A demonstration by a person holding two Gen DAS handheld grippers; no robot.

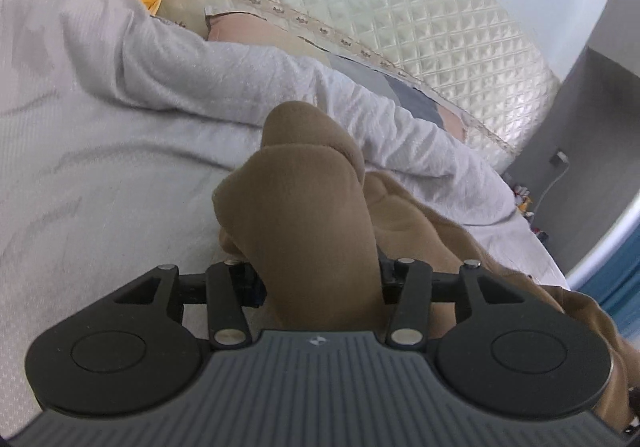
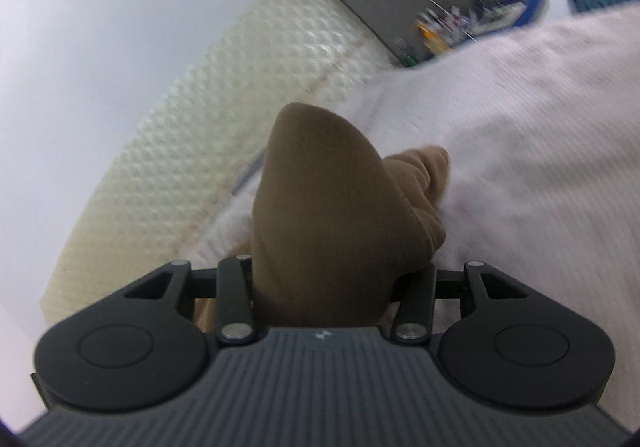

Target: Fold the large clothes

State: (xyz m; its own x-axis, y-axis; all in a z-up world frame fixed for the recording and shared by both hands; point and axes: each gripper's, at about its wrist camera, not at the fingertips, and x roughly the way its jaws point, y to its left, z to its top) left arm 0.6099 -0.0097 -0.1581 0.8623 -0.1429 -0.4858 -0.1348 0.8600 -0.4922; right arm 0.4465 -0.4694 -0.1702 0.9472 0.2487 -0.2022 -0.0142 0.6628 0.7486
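Both tools, left (image 1: 320, 279) and right (image 2: 324, 279), clench the brown garment (image 1: 304, 215); no legible writing.

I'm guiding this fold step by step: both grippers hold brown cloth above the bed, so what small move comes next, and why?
Probably lower both onto the bed cover before letting go. The brown garment bunches up between the left gripper and also the right gripper, and nothing lies flat yet.
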